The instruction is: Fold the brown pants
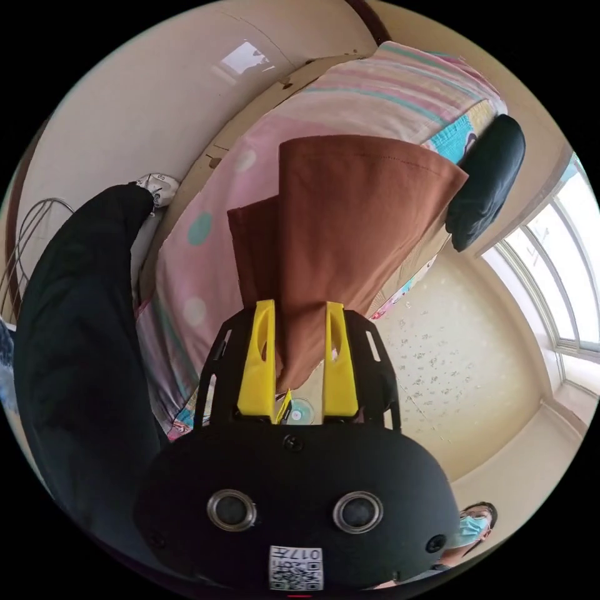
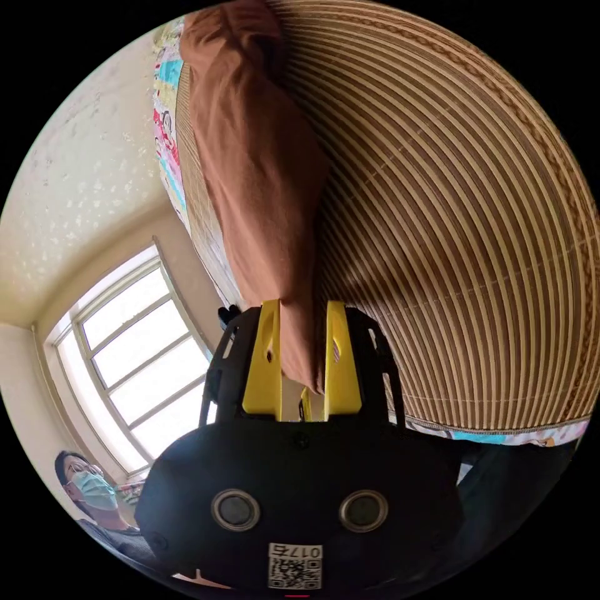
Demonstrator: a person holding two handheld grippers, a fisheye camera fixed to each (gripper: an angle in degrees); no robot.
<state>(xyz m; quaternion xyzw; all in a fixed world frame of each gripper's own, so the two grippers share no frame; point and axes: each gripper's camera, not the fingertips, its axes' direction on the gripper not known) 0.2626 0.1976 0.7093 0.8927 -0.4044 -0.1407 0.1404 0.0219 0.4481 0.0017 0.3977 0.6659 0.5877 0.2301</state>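
In the left gripper view I am seeing my left gripper (image 1: pixel 299 312) close to the lens, its two yellow jaws standing a little apart with a bunched edge of the brown pants (image 1: pixel 350 237) running down between them. The cloth is filling the gap and both jaws are appearing to press on it, so I am reading this as a pinch on the fabric. The view is rolled, so the bed (image 1: pixel 206 250) is tilting across the picture. From the jaws the pants are spreading away in a broad, flat fold over the pink striped sheet (image 1: pixel 387 94). Beside the gripper a dark sleeve (image 1: pixel 81 350) is stretching along the edge of the picture. Farther off a black cushion (image 1: pixel 490 178) is lying at the bed's corner, and beyond it a window (image 1: pixel 565 275) is showing.

In the right gripper view my right gripper (image 2: pixel 303 312) is likewise holding a narrow, gathered end of the pants (image 2: pixel 256 169) between its yellow jaws, which are pinching the cloth from both sides. From there the fabric is hanging away as a long twisted roll, lying against a woven bamboo mat (image 2: pixel 450 219). A person in a face mask (image 2: pixel 94 490) is sitting low at the edge, under a bright window (image 2: pixel 134 350).
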